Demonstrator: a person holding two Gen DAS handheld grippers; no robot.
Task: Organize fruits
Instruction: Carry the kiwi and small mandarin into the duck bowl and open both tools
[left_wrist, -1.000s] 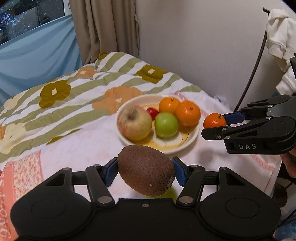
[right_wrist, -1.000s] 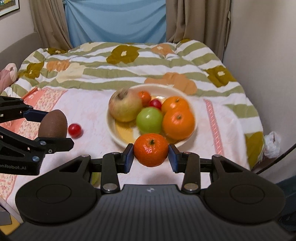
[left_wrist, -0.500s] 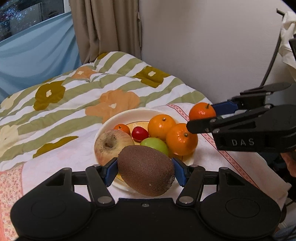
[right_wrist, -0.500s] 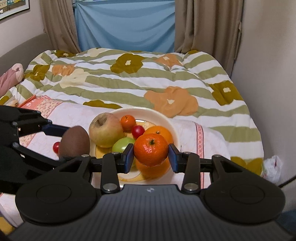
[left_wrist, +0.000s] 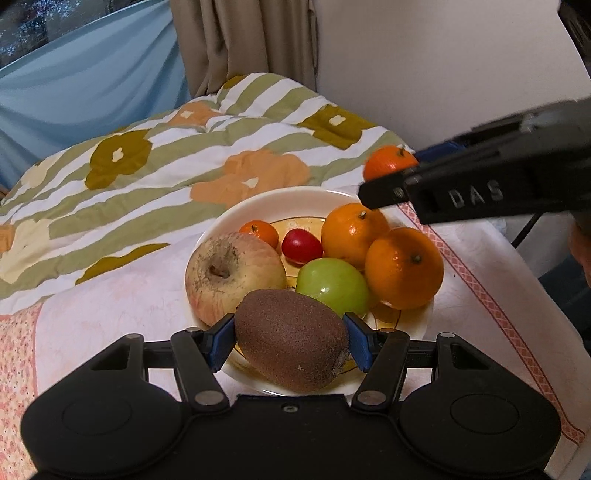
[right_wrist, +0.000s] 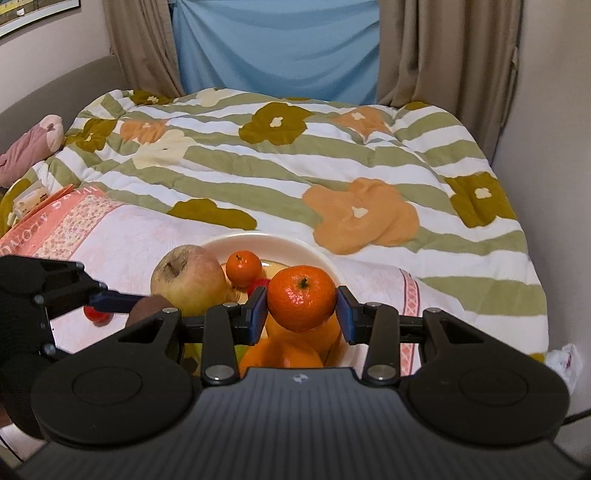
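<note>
My left gripper (left_wrist: 290, 338) is shut on a brown kiwi (left_wrist: 291, 339), held over the near rim of the white bowl (left_wrist: 280, 201). Inside the bowl lie a large pale apple (left_wrist: 231, 277), a green apple (left_wrist: 332, 286), two oranges (left_wrist: 404, 267), a small mandarin (left_wrist: 260, 232) and a red cherry tomato (left_wrist: 301, 245). Above the bowl's right side, my right gripper (right_wrist: 302, 308) is shut on a mandarin (right_wrist: 301, 301). In the left wrist view that mandarin (left_wrist: 388, 162) shows beside the right gripper's black arm.
The bowl stands on a pink-white cloth (left_wrist: 122, 306) over a green-striped flowered quilt (right_wrist: 295, 162). A loose red cherry tomato (right_wrist: 94, 314) lies on the cloth left of the bowl. Curtains and a wall close off the back; the bed edge drops at right.
Both grippers have moved in toward the bowl with their fruit. The kiwi now hangs over the near rim and the mandarin over the oranges.
</note>
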